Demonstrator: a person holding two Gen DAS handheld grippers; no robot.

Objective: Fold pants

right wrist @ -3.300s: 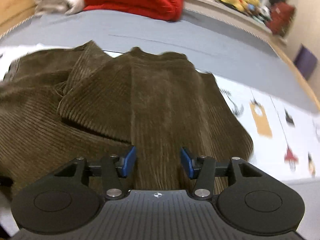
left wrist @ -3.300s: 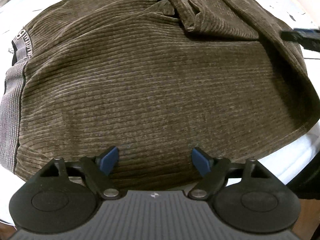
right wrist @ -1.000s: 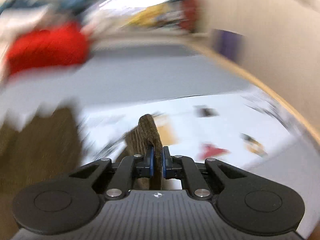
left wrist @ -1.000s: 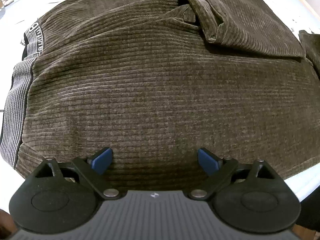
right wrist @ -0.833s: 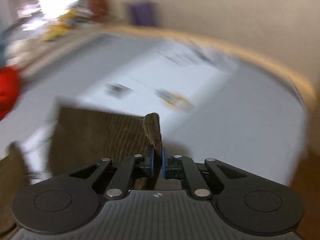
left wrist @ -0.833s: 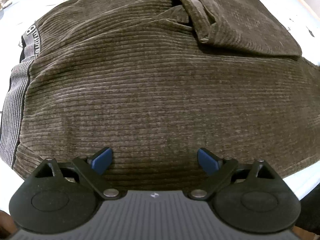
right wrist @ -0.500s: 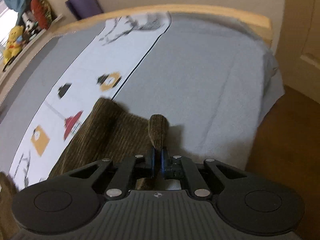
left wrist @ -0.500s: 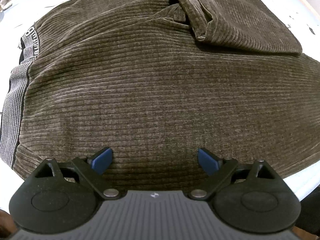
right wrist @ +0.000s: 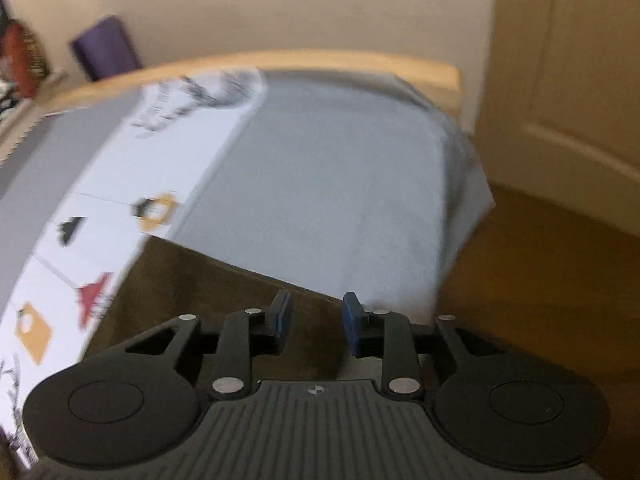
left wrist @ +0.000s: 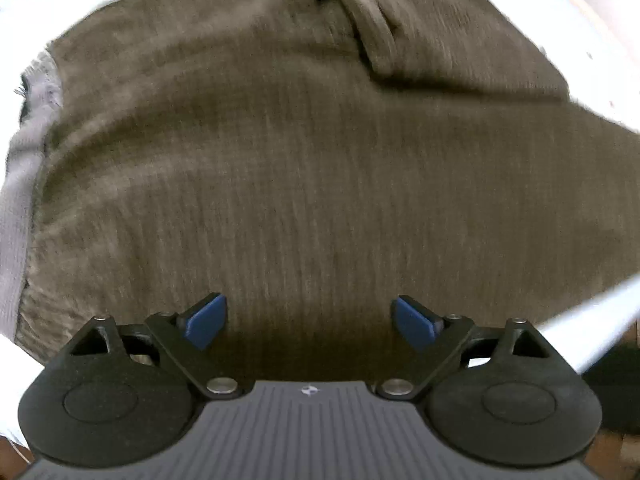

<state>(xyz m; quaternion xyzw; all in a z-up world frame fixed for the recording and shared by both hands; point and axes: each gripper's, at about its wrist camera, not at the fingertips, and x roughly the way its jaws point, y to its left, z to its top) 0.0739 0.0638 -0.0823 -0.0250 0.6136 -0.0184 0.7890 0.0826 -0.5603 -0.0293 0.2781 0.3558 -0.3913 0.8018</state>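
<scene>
My right tongs point(right wrist: 314, 320) have just been opening, pads apart over the brown corduroy pants' point(left wrist: 320, 168) leg end, laid out straight on the bed point(right wrist: 320, 200). My left tongs point(left wrist: 310, 320) hang spread above the seat, ready to fold.

A purple box point(right wrist: 106, 46) stands behind the grey blanket point(right wrist: 320, 184).

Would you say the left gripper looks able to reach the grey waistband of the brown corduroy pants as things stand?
Probably yes: the left gripper hovers open over the pants, and nothing lies between it and the waistband at the view's left edge.
</scene>
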